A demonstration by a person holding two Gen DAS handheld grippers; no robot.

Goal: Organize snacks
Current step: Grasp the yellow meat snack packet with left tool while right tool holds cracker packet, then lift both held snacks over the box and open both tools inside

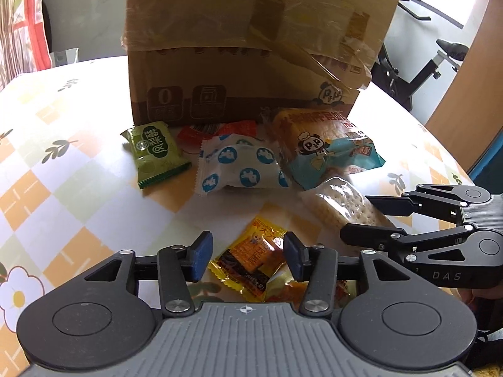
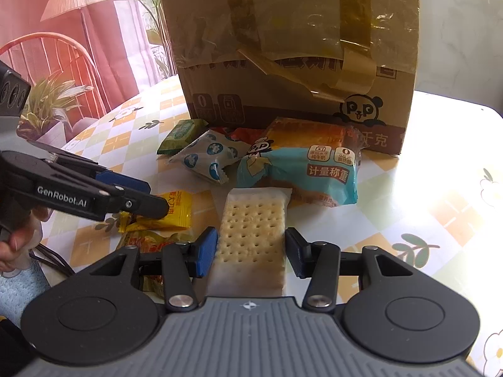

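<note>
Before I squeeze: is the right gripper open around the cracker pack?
Open. The right gripper straddles the cracker pack, with gaps visible beside both pads.

Brown corrugated cardboard box [image 2: 295, 72] ahead of both grippers: matt board, glossy wrinkled clear tape over it. Clear glossy plastic cracker pack [image 2: 251, 242] between right gripper's [image 2: 251, 253] fingers, crackers pitted and dry-looking. Yellow-orange glossy foil sachet [image 1: 251, 251] between left gripper's [image 1: 247, 256] blue matt pads [image 1: 201, 256]. Checked floral tablecloth [image 1: 63, 169]: smooth, sheeny.

Left gripper [image 1: 246, 256] spread astride orange snack packet [image 1: 251, 259], cardboard box [image 1: 251, 50] behind
</note>
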